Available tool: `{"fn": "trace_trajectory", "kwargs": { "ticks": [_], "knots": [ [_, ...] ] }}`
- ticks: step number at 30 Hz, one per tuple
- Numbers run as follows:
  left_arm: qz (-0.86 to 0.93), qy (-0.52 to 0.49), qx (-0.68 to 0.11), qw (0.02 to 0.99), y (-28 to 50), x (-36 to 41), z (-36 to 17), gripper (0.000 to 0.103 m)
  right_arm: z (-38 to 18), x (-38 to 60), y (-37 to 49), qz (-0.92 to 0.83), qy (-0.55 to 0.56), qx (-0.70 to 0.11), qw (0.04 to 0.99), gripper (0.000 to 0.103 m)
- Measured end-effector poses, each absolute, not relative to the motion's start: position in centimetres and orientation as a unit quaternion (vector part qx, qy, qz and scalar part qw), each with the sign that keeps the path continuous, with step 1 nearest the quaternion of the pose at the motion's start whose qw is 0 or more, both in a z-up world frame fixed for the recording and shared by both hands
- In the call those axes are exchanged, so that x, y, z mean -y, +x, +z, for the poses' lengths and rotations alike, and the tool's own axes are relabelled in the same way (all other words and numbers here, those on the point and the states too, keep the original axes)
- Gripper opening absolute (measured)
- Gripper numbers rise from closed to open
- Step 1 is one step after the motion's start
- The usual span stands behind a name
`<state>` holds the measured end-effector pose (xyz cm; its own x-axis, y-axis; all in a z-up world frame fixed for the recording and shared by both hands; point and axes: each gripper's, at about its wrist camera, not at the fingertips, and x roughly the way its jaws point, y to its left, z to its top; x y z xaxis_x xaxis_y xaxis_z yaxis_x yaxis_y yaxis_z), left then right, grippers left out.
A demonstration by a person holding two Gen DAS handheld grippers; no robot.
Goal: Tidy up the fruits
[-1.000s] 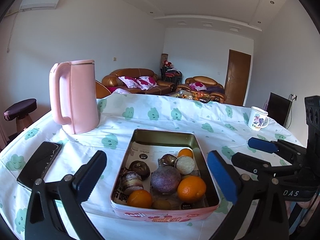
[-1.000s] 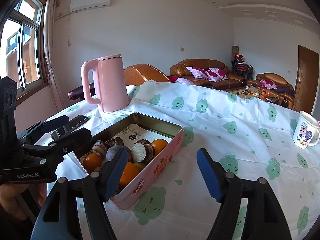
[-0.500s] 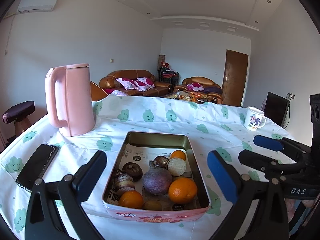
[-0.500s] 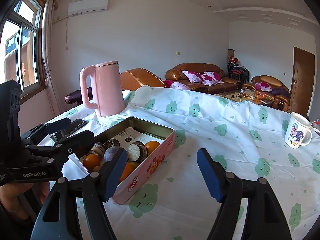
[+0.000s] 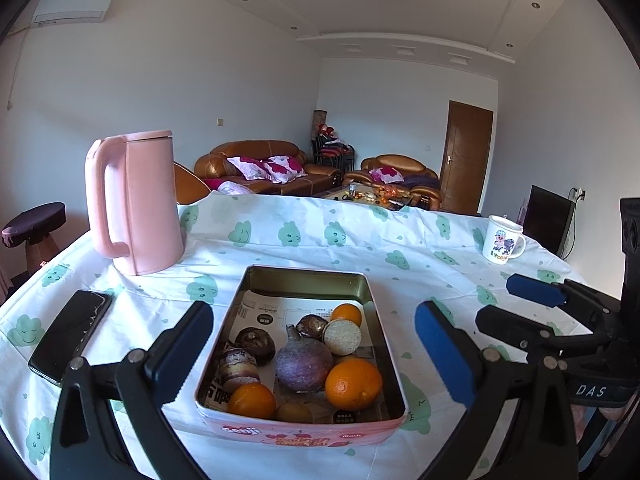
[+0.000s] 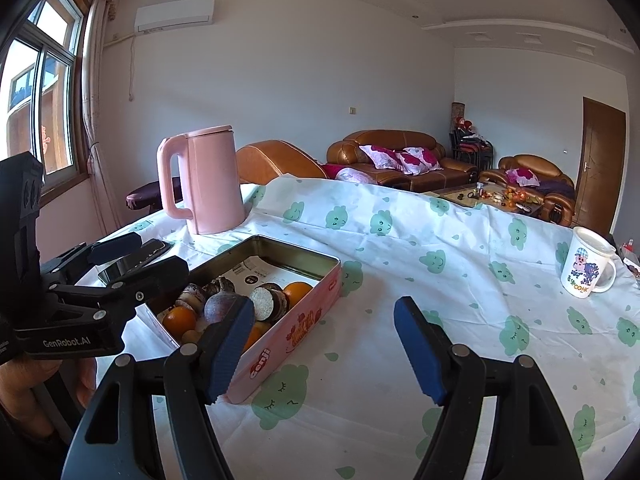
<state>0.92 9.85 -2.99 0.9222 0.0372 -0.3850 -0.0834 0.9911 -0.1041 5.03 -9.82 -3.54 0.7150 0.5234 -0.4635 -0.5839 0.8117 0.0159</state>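
Observation:
A pink-sided tin box (image 5: 304, 432) lined with printed paper sits on the table near its front edge. It holds three oranges, the largest (image 5: 352, 384) at the front right, a round purple fruit (image 5: 302, 364), a cut pale-faced piece (image 5: 342, 336) and several dark brown pieces. My left gripper (image 5: 316, 356) hangs open at the tin's near end, its blue pads flanking the tin in its own view, with nothing held. My right gripper (image 6: 324, 344) stands open to the right of the tin (image 6: 296, 320), over bare cloth. Each gripper shows in the other's view: left gripper (image 6: 140, 260), right gripper (image 5: 520, 308).
A tall pink kettle (image 5: 140, 204) stands behind the tin to the left. A black phone (image 5: 70, 332) lies left of the tin. A printed white mug (image 6: 586, 266) stands at the far right. The cloud-print tablecloth (image 6: 420, 240) is bare between the tin and the mug.
Both views have drawn back slightly from the tin, so it and the kettle look a little smaller. Both grippers keep the same jaw width and nothing was picked up.

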Motion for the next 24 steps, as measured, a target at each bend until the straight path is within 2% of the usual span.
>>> {"fn": "trace_trajectory", "kwargs": {
  "ticks": [24],
  "knots": [
    [0.044, -0.058, -0.17, 0.983, 0.4, -8.6, -2.4, 0.103, -4.6, 11.6, 5.4, 0.283, -0.057, -0.236, 0.928, 0.074]
  ]
}}
